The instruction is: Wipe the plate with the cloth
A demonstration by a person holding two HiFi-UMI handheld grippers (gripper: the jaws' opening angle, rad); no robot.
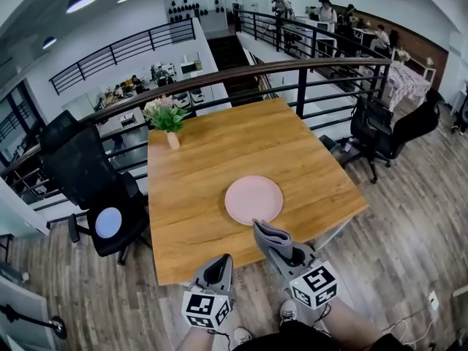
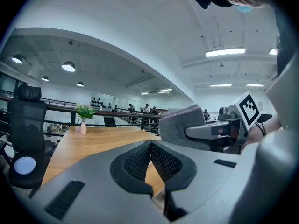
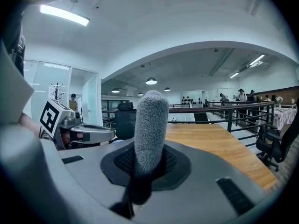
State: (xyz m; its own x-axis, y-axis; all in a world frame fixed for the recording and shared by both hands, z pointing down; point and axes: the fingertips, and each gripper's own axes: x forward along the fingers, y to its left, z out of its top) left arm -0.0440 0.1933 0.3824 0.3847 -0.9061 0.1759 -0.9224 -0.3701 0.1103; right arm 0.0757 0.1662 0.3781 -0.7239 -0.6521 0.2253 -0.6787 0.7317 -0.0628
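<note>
A round pink plate point(image 1: 253, 199) lies on the wooden table point(image 1: 212, 159), towards its near edge. My right gripper point(image 1: 276, 246) hangs just short of the plate at the table's front edge, shut on a folded grey cloth point(image 1: 269, 232) that sticks out past its tips. In the right gripper view the cloth point(image 3: 150, 129) stands upright between the pads of that gripper point(image 3: 147, 164). My left gripper point(image 1: 219, 260) is to the left, over the table's near edge, shut with nothing in it point(image 2: 150, 146). The left gripper view shows the cloth point(image 2: 180, 122) beside it.
A small vase of flowers point(image 1: 168, 119) stands at the table's far left. A black office chair point(image 1: 91, 181) is at the table's left side, and more chairs point(image 1: 380, 134) are at the right. A black railing point(image 1: 292, 68) runs behind the table. The person's shoes point(image 1: 287, 311) are below.
</note>
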